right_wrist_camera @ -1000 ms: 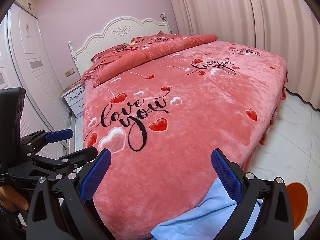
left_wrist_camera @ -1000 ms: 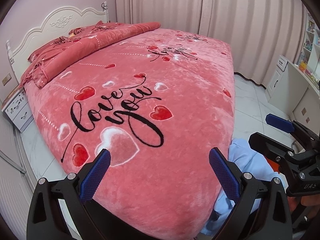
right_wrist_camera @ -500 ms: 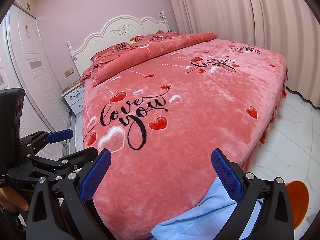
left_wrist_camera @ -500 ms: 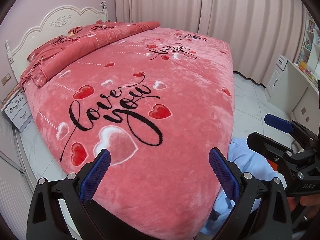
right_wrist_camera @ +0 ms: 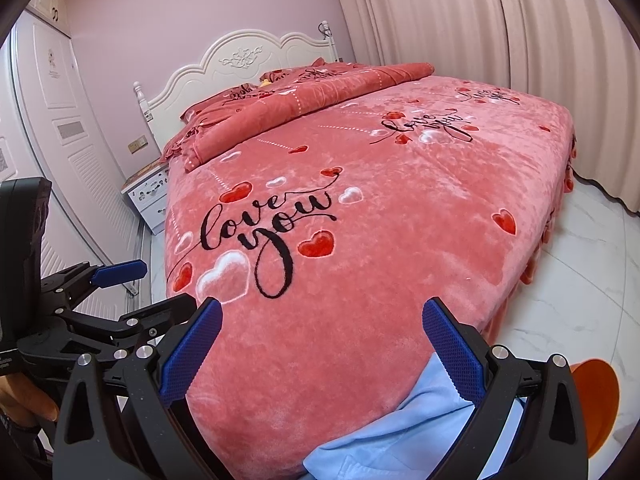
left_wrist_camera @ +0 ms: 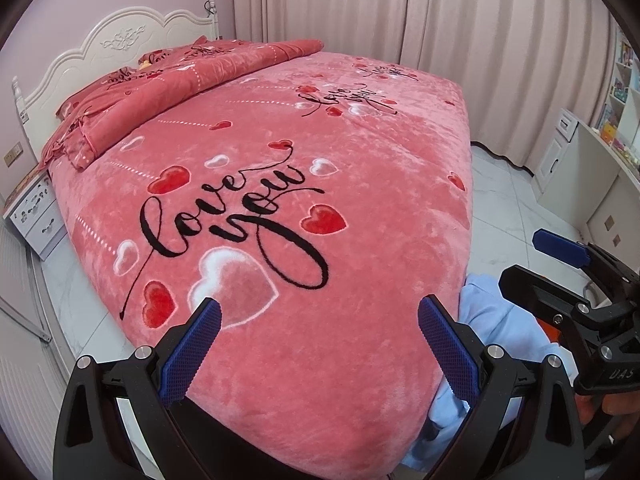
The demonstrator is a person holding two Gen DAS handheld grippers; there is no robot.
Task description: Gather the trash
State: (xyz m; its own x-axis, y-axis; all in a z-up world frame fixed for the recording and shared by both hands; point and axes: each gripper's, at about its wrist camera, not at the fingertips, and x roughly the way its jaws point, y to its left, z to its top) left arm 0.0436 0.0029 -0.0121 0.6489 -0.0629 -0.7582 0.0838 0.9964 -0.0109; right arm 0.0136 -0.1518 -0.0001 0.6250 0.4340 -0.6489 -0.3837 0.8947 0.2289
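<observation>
**Inspector:** State of your tongs, nearest first.

**Me:** My left tongs [left_wrist_camera: 318, 344] are spread wide with nothing between the pads. My right tongs [right_wrist_camera: 322, 346] are the same, released and empty. Both hang over the foot end of the bed [left_wrist_camera: 280, 208], side by side. A fold of my light blue clothing [right_wrist_camera: 404, 432] shows just under them, and an orange round thing [right_wrist_camera: 596, 396] sits low on my right; I cannot tell what it is.

**Inspector:** Where is the trash?

**Me:** I can find none in either view. The pink blanket [right_wrist_camera: 400, 220] with hearts and lettering lies smooth and bare. Beyond it the folded quilt [left_wrist_camera: 192, 80] runs along the headboard [right_wrist_camera: 240, 56], with a small yellow patch peeking out behind it, too small to identify.

**Inspector:** Elsewhere?

**Me:** The white floor tiles [right_wrist_camera: 580, 264] on my right show nothing loose. The nightstand [right_wrist_camera: 148, 196] to the left and the white desk [left_wrist_camera: 592, 168] with shelves far right are too distant to judge.

**Inspector:** Progress?

**Me:** In my judgement, nothing is collected at this point. Locating the trash, picking it up and binning it are all outstanding.
</observation>
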